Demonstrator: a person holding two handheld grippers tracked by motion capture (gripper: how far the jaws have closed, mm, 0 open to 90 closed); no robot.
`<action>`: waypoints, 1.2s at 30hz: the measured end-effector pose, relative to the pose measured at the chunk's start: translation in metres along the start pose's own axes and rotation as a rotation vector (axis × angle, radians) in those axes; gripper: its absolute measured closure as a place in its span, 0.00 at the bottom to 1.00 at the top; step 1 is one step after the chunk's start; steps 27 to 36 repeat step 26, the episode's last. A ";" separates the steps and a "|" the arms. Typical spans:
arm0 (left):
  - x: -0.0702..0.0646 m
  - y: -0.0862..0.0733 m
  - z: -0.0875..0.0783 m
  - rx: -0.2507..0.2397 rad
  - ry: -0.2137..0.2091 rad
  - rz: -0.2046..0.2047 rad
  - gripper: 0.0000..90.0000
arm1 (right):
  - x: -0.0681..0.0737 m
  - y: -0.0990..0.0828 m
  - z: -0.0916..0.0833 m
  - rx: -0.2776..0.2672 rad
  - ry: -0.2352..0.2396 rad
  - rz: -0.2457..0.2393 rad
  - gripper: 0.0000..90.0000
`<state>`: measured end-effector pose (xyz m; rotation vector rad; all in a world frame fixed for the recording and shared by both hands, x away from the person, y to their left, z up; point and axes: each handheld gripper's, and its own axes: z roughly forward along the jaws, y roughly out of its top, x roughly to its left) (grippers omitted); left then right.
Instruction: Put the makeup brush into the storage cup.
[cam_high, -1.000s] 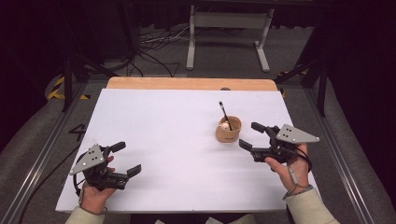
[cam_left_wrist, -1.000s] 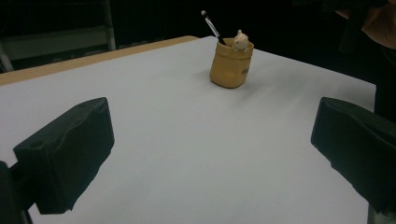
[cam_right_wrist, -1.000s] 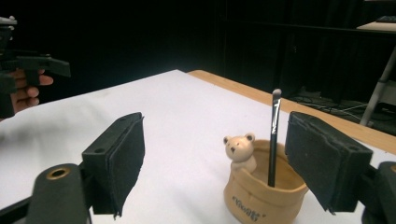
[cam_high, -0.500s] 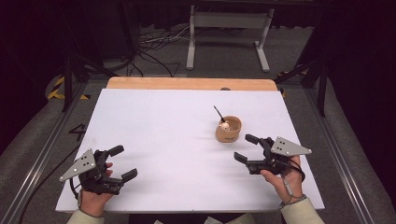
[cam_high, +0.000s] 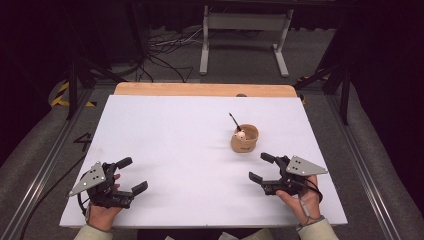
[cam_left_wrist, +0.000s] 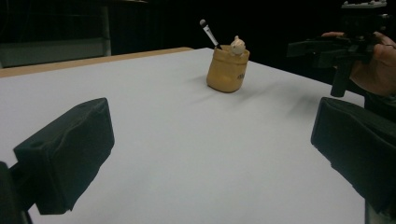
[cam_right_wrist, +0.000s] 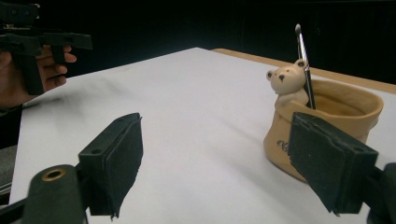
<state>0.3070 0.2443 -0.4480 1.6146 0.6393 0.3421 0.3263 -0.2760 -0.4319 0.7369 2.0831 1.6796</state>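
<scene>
Item 1: tan, sack-shaped ceramic pot (cam_high: 244, 140) with a small cream bear figure (cam_right_wrist: 288, 84) perched on its rim. It stands upright on the right half of the white table top (cam_high: 175, 145), well in from every edge. No gripper touches it

Item 2: thin dark stick with a pale tip (cam_right_wrist: 302, 56), a brush or pen by the look of it, though too small to tell which. It leans out of the pot beside the bear, tilted toward the far left in the high view

Item 3: right gripper (cam_high: 263, 168), black, two-jawed, with a grey three-cornered plate, held in the person's right hand near the front edge. It lies just short of the pot, jaws set wide apart with only bare table between them. In the right gripper view the pot sits partly behind the right-hand pad (cam_right_wrist: 327, 165), not in the gap

Item 4: left gripper (cam_high: 131, 175), same make, held low at the front left corner, well apart from the pot. Jaws spread wide, nothing held

Step in hand, as judged: both hands sit back with the stick lodged in the pot, so either a placing is finished or a pick is about to begin

Next move, as judged: a pick calls for the right gripper to rise, centre on the stick above the rim, then close gently so the pot does not tip
</scene>
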 end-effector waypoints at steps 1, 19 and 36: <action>0.001 -0.001 0.000 -0.005 0.002 0.005 0.00 | 0.000 -0.002 0.001 0.004 0.000 0.002 0.20; 0.007 -0.008 0.004 0.037 0.011 -0.014 0.00 | -0.001 -0.020 0.009 0.058 -0.007 0.015 0.17; 0.006 -0.008 0.005 0.032 0.008 -0.013 0.00 | 0.000 -0.019 0.007 0.054 -0.006 0.013 0.17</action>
